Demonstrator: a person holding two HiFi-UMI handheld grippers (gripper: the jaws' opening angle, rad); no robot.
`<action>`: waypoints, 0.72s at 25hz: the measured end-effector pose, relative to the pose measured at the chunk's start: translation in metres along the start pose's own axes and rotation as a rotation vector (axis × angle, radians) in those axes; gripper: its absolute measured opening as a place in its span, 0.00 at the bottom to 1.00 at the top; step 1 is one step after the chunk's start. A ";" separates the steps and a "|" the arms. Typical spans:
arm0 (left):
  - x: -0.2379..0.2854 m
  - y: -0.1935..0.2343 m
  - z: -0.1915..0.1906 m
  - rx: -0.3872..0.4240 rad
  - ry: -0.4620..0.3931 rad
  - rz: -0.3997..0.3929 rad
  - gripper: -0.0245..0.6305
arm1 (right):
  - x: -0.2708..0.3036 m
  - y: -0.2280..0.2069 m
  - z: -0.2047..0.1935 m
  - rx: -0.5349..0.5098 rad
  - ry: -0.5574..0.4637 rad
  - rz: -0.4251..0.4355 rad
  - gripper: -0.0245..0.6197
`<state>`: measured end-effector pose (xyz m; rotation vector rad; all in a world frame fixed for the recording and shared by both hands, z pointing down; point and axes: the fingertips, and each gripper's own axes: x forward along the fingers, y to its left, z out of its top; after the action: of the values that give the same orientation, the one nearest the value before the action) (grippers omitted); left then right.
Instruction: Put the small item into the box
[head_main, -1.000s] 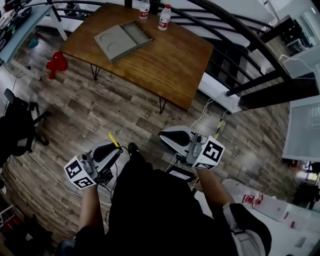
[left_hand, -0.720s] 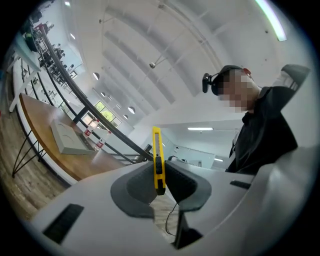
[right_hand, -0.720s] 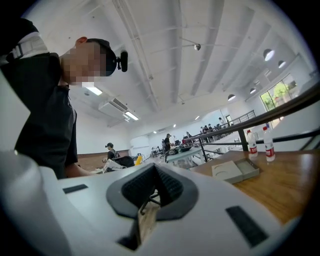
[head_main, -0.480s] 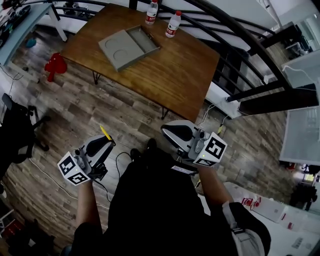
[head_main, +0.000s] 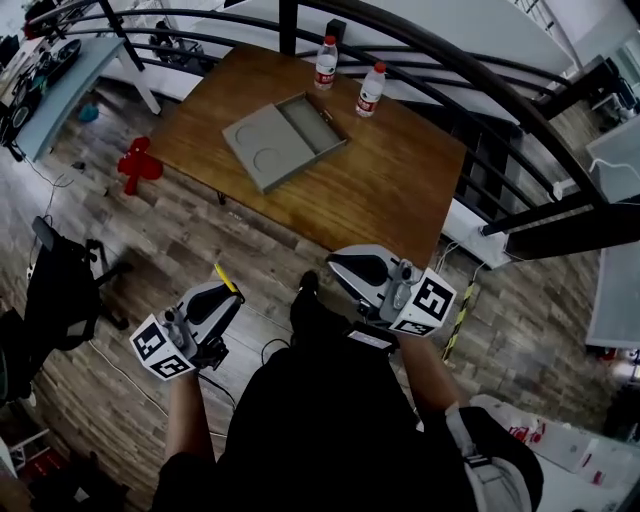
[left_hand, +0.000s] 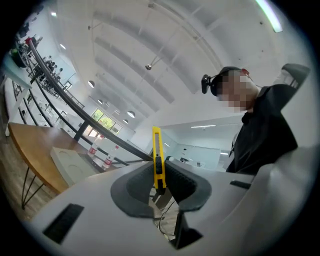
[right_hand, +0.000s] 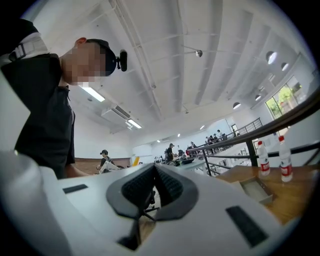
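Left gripper has its jaws clamped on a slim yellow utility knife with a black slider, which sticks up past the pads. Right gripper is closed on nothing. Both hang over the floor, well apart from the grey open box on the wooden table.
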<state>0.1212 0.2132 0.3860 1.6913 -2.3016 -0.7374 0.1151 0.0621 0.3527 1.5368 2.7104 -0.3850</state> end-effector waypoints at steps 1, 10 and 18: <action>0.005 0.007 0.009 0.009 0.001 0.003 0.16 | 0.004 -0.010 0.004 -0.002 -0.007 0.005 0.05; 0.117 0.069 0.091 0.059 0.046 0.025 0.16 | -0.003 -0.141 0.051 0.044 -0.116 -0.005 0.05; 0.122 0.144 0.128 0.087 0.112 0.016 0.16 | 0.045 -0.185 0.047 0.049 -0.124 -0.029 0.05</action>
<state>-0.0953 0.1669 0.3306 1.7017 -2.2980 -0.5330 -0.0700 -0.0006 0.3406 1.4346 2.6498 -0.5320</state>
